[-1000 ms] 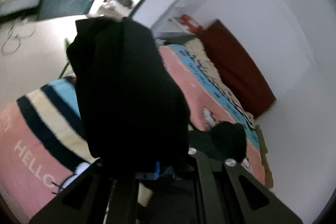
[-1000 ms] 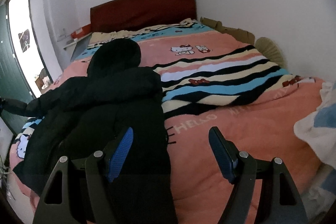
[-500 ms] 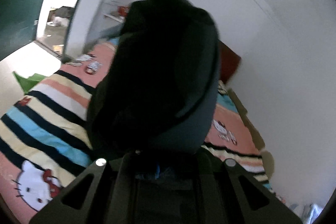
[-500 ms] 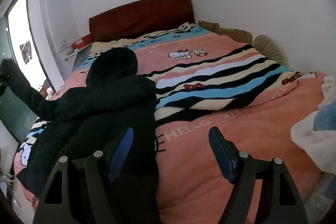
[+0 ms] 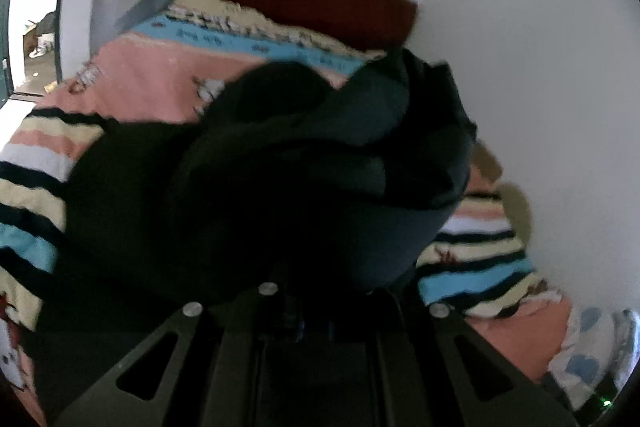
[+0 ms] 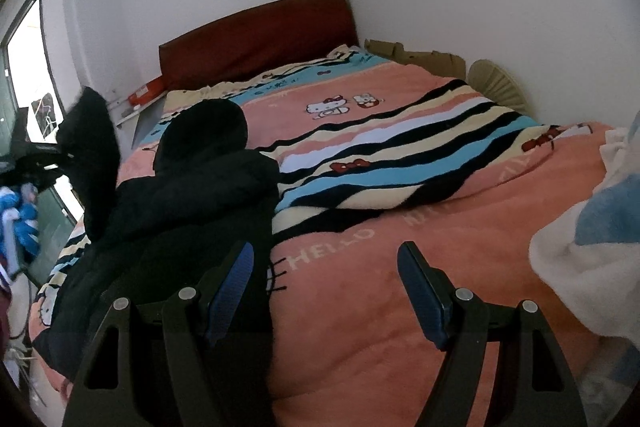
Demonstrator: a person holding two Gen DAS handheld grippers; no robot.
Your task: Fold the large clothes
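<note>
Right wrist view: a black padded hooded jacket is laid lengthwise along the left side of the bed, hood towards the dark red headboard.

The jacket's sleeve is seen raised off the bed's left edge, clamped in the shut left claw, whose view is filled by the sleeve's dark cloth. The right claw is held with jaws apart and empty, near the foot edge, the jacket's hem just left of it. The left hand is judged nearer for the fold across the body.

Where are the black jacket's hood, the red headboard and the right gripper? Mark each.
black jacket's hood point(image 6: 208, 135), right wrist view, on its rounded top.
red headboard point(image 6: 256, 41), right wrist view, on its front face.
right gripper point(image 6: 325, 271), right wrist view, between its open fingertips.
</note>
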